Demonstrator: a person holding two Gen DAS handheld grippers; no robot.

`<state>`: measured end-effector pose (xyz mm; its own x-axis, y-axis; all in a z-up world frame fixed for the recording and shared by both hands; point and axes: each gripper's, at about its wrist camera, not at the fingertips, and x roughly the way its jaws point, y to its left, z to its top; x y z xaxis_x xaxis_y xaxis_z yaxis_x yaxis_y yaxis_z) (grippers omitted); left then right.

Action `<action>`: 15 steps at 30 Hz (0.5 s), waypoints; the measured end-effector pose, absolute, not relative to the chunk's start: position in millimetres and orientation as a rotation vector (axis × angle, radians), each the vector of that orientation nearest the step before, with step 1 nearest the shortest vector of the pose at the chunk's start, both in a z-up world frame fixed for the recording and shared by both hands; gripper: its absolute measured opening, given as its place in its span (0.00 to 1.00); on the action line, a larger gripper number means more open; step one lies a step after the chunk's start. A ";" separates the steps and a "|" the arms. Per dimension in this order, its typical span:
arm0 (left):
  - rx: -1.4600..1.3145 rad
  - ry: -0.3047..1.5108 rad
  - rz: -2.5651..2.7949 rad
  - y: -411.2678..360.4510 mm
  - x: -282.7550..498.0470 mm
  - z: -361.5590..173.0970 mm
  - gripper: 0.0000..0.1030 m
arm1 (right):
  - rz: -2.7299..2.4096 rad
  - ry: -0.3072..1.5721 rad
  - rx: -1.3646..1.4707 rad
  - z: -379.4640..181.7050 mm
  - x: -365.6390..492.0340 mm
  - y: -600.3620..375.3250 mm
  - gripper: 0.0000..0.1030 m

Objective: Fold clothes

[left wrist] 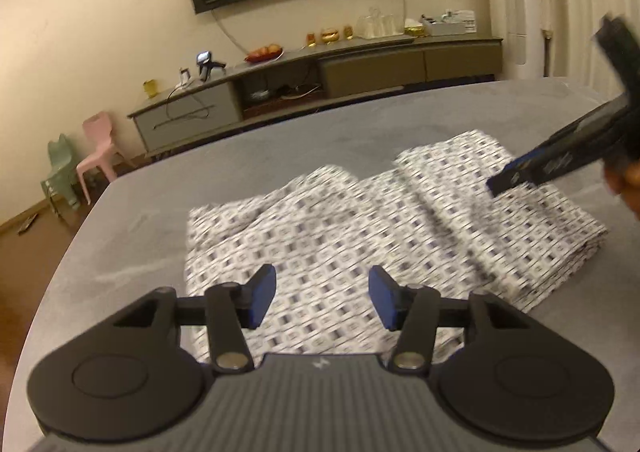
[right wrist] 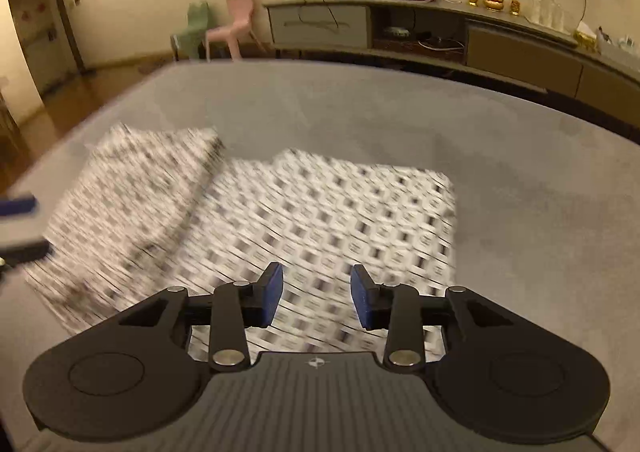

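A white garment with a small dark square print (left wrist: 360,220) lies partly folded on the grey table (left wrist: 280,140); it also shows in the right wrist view (right wrist: 312,220), blurred. My left gripper (left wrist: 322,298) is open and empty, hovering above the garment's near edge. My right gripper (right wrist: 316,300) is open and empty above the garment's near right part. The right gripper also shows in the left wrist view (left wrist: 520,176), above the garment's right end. The left gripper's blue fingertip (right wrist: 18,206) shows at the left edge of the right wrist view.
A long low cabinet (left wrist: 320,80) with bowls, glasses and cables stands behind the table against the wall. A pink chair (left wrist: 98,152) and a green chair (left wrist: 60,172) stand on the floor at the left. Bare grey table surrounds the garment.
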<state>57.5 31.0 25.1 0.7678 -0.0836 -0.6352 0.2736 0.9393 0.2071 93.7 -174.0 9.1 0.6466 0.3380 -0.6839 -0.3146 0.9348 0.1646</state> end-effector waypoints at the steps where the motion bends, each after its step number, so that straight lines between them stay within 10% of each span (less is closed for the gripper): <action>1: 0.286 0.704 -0.200 38.4 61.3 19.4 0.52 | 0.399 0.779 0.065 13.5 91.0 -170.8 0.39; 15: -0.056 0.791 -0.086 143.7 60.9 -3.5 0.52 | 0.574 0.927 0.183 16.3 93.2 -79.6 0.57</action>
